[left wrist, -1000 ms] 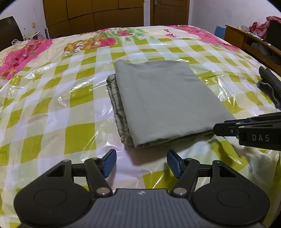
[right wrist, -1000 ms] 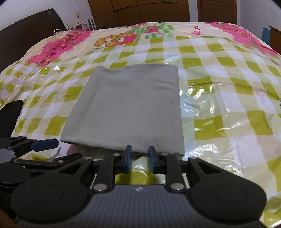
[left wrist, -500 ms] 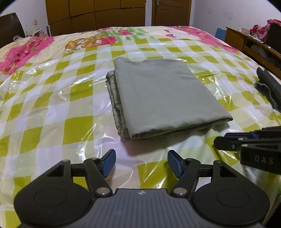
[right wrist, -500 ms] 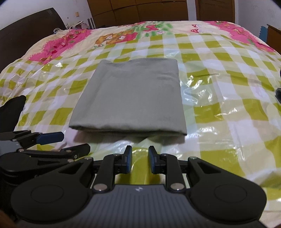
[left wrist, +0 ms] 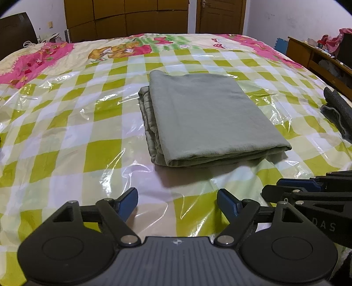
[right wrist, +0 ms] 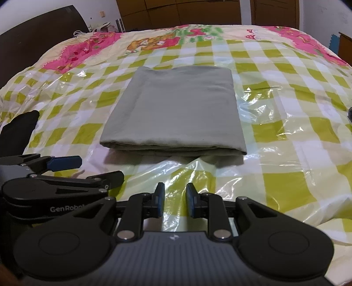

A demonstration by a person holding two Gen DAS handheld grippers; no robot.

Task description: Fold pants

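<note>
The grey-green pants (left wrist: 209,118) lie folded into a flat rectangle on the checked bedspread (left wrist: 66,136), layered edges showing along their left side. My left gripper (left wrist: 177,195) hovers a short way in front of the near edge, its jaws opening wide with nothing between them. From the right wrist view the same pants (right wrist: 176,110) lie straight ahead. My right gripper (right wrist: 175,191) stands back from the fold with only a narrow gap between its blue pads, and that gap is bare. Each gripper shows in the other's view: the right gripper (left wrist: 297,187), the left gripper (right wrist: 92,170).
Crinkled clear plastic sheet (right wrist: 264,114) covers the bed under the pants. A dark cloth (left wrist: 336,110) lies at the bed's right edge, by a wooden shelf (left wrist: 312,57). A dark headboard (right wrist: 33,39) is at the left and wardrobes (left wrist: 127,19) stand behind.
Both grippers have drawn back from the pants' near edge, the right one more. The left jaws have spread wider. The pants have not moved.
</note>
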